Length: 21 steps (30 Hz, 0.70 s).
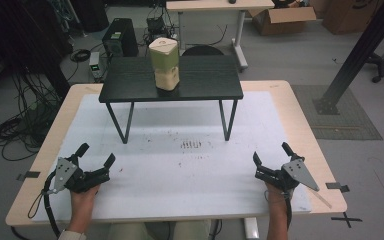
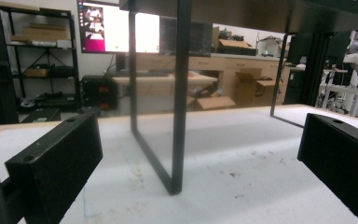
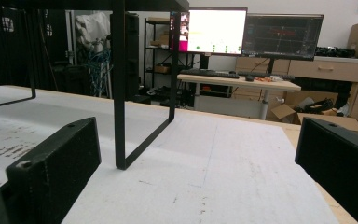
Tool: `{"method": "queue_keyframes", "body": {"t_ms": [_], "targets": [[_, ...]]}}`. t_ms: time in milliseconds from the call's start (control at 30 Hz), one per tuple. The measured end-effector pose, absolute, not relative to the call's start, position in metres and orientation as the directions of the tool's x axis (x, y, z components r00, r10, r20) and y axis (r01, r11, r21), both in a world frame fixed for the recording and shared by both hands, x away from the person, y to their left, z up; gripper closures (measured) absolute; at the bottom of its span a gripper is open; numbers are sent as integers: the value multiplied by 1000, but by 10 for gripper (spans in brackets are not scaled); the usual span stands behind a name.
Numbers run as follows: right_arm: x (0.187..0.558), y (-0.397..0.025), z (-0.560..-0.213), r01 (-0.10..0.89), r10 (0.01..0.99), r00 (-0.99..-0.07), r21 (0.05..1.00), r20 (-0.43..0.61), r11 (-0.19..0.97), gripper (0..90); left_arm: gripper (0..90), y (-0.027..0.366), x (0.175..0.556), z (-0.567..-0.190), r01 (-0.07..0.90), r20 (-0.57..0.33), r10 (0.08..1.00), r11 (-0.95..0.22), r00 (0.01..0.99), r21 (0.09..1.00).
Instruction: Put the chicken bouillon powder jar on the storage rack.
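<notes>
A white mat [image 1: 180,165] covers most of a light wooden table [image 1: 307,125], leaving a bare wood border along the left, right and far edges. At the far side of the mat stands a small black raised table [image 1: 200,82] on thin black frame legs [image 2: 179,116], with open space beneath its top. On that top, left of its centre, sits a cream-coloured container [image 1: 164,63], upright and well back from the near edge. The left gripper [image 1: 96,156] rests near the near-left corner of the mat, held by a hand [image 1: 83,200], its jaws spread wide apart with nothing between them. The right gripper [image 1: 271,159] lies near the near-right corner, close to the mat's right edge, also held from below by a hand [image 1: 278,197], its jaws likewise wide apart and empty. Between the two grippers the near half of the mat is bare apart from small dark specks and a faint row of marks [image 1: 190,144] near the middle. In the left gripper view the nearest leg of the raised table stands between the jaws, farther off on the mat. In the right gripper view another leg [image 3: 119,93] stands left of centre, with open mat stretching to the right toward the wooden edge.
</notes>
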State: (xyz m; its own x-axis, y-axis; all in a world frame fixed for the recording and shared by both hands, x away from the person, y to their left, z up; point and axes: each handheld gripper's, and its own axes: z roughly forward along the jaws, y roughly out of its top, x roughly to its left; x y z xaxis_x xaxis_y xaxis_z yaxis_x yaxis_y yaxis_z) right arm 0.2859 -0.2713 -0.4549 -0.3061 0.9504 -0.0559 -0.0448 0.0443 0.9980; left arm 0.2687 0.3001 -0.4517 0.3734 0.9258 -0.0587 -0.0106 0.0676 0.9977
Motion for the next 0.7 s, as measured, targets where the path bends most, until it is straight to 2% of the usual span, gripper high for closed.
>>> {"method": "queue_keyframes", "body": {"t_ms": [167,433,700], "targets": [[286,-271,-455,-45,950,-306,998,-56,44,0,2,300,268,-454,-8,-58,928,66,368,998],[286,-271,-455,-47,950,-305,998,-60,48,0,2,294,269,-454,2,-10,938,10,347,1000],[286,-271,-455,-48,951,-305,998,-60,47,0,2,295,270,-454,9,-23,938,22,346,1000]]}}
